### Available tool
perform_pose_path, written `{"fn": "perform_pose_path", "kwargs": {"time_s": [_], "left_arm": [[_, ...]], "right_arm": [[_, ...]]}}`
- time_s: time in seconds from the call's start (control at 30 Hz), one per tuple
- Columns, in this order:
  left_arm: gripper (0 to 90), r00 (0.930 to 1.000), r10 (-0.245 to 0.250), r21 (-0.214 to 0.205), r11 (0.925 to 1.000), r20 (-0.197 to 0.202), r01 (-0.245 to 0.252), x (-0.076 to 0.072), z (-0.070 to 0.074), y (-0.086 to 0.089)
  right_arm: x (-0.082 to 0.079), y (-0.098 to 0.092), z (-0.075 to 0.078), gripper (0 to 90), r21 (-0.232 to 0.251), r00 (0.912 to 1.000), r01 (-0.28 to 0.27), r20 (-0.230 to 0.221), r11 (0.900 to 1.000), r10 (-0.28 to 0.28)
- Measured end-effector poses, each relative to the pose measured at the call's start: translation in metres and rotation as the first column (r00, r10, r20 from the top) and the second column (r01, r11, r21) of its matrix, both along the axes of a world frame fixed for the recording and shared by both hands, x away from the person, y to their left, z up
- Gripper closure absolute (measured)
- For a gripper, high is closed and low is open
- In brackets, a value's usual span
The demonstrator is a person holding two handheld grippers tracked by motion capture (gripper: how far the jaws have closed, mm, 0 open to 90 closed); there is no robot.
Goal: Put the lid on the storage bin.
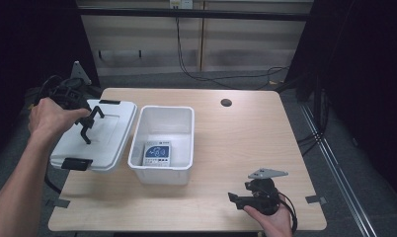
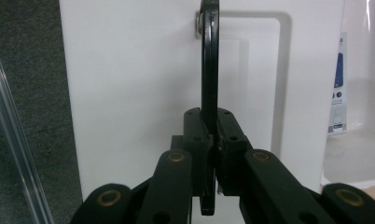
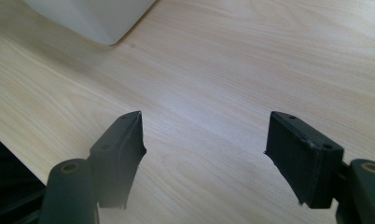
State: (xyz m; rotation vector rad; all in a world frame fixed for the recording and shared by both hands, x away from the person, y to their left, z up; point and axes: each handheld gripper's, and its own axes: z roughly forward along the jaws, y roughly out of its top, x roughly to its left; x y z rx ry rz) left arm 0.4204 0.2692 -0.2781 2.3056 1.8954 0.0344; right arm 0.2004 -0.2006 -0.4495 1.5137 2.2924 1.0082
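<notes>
My left gripper (image 2: 212, 135) is shut on the thin black handle (image 2: 210, 60) of a white box lid (image 2: 129, 93). In the high view the lid (image 1: 105, 140) hangs tilted at the table's left, beside an open white bin (image 1: 186, 143), with the left gripper (image 1: 85, 118) over its top. A small white and blue package (image 1: 157, 154) lies inside the bin, and the same package (image 2: 338, 93) appears at the right edge of the left gripper view. My right gripper (image 1: 236, 199) rests at the table's front right, and its jaws (image 3: 204, 140) stand open over bare wood.
The lid carries black latches at its near end (image 1: 77, 163) and far end (image 1: 110, 102). The wooden table (image 1: 241, 143) has a round cable hole (image 1: 226, 102) at the back. A corner of the bin (image 3: 92, 18) lies ahead of the right gripper. Cables trail on the floor behind.
</notes>
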Motion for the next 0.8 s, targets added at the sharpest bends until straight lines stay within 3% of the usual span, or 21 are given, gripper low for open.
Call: {"fn": "perform_pose_path", "kwargs": {"time_s": [0.37, 0.63, 0.8], "left_arm": [[85.1, 0.9996, -0.013, -0.02, 0.9997, 0.026, 0.013, -0.003, 0.018, -0.013], [85.1, 0.9983, -0.055, -0.023, 0.9982, 0.019, 0.055, -0.001, 0.015, -0.035], [85.1, 0.9972, -0.069, -0.027, 0.9972, 0.03, 0.07, -0.002, 0.021, -0.048]], "right_arm": [[0.0, 0.0, 0.0, 26.9, -0.005, 1.0, 0.001, -0.001, 1.0, -0.001], [0.0, 0.001, -0.001, 26.6, -0.003, 1.0, 0.0, -0.006, 1.0, 0.0], [0.0, 0.001, -0.001, 26.4, -0.005, 0.9999, -0.005, -0.009, 1.0, 0.005]]}}
